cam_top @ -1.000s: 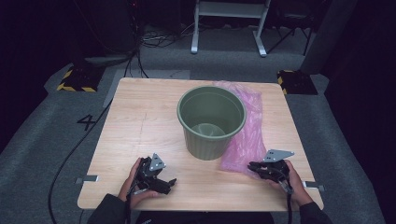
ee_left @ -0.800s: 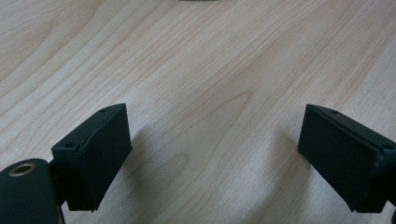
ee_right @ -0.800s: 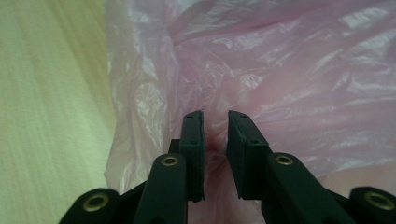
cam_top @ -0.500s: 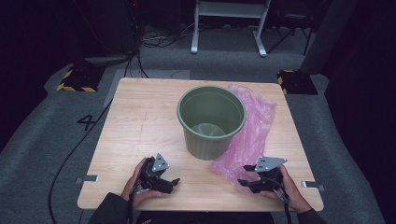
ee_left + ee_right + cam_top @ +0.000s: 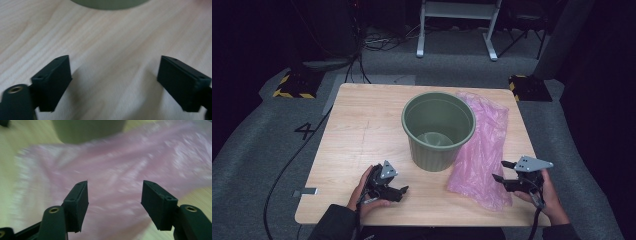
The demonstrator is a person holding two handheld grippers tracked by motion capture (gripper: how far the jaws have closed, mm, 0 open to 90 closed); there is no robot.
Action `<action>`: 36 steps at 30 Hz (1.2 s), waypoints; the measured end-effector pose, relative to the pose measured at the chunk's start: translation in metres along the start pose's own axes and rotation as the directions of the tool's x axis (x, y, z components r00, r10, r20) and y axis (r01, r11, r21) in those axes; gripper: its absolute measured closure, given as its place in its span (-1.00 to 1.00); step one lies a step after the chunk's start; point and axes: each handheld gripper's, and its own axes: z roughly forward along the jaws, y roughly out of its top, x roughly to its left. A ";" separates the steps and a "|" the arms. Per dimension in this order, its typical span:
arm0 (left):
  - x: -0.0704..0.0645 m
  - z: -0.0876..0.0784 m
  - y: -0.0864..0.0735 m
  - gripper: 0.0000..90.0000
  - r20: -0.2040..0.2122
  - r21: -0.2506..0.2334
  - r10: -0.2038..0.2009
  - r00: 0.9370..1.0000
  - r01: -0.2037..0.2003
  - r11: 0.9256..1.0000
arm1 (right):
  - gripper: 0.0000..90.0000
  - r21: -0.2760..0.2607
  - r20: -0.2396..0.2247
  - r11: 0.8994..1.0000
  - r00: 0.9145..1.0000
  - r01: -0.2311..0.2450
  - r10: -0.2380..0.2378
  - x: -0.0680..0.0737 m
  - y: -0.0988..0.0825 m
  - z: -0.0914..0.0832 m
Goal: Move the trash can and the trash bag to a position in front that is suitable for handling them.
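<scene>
A green ribbed bin stands upright and empty at the middle of the wooden table. A pink plastic bag lies flat to its right, reaching toward the front edge. My right gripper hovers at the bag's near right edge; its jaws have just been opening and hold nothing. In the right gripper view the jaws stand apart above the bag, with the bin beyond. My left gripper rests near the front edge, its jaws closing a little but still wide, with bare wood between them.
A person's hands hold both grippers from the table's near side. Past the far edge are a white metal stand, cables and yellow-black floor blocks. The left half of the table is bare wood.
The right gripper drew the bag's near end toward the front edge, let it go, then moved right and rose slightly. The left hand stayed where it was.
</scene>
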 end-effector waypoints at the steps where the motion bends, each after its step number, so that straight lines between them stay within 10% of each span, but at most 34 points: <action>1: 0.001 0.004 0.005 -0.66 0.019 -0.009 -0.032 0.999 0.033 0.999 | -0.14 0.004 0.003 1.000 1.000 -0.019 0.019 -0.005 -0.003 0.002; 12: -0.003 0.032 0.037 -0.66 0.002 -0.054 -0.028 1.000 0.028 0.998 | -0.15 0.039 -0.086 0.995 0.992 -0.091 0.094 -0.037 -0.023 0.028; 15: -0.008 0.041 0.046 -0.65 -0.073 -0.026 -0.050 0.996 0.048 0.999 | 0.01 0.058 -0.111 0.996 0.991 -0.073 0.079 -0.035 -0.025 0.036; 25: -0.004 0.056 0.058 -0.66 -0.117 -0.037 -0.058 0.991 0.054 0.998 | 0.24 0.042 -0.173 0.998 0.984 -0.035 0.042 -0.020 -0.023 0.046; 36: 0.014 0.051 0.064 -0.65 -0.054 -0.083 -0.091 0.994 0.086 0.993 | 0.13 0.034 -0.195 0.999 0.981 -0.011 0.018 0.010 -0.010 0.056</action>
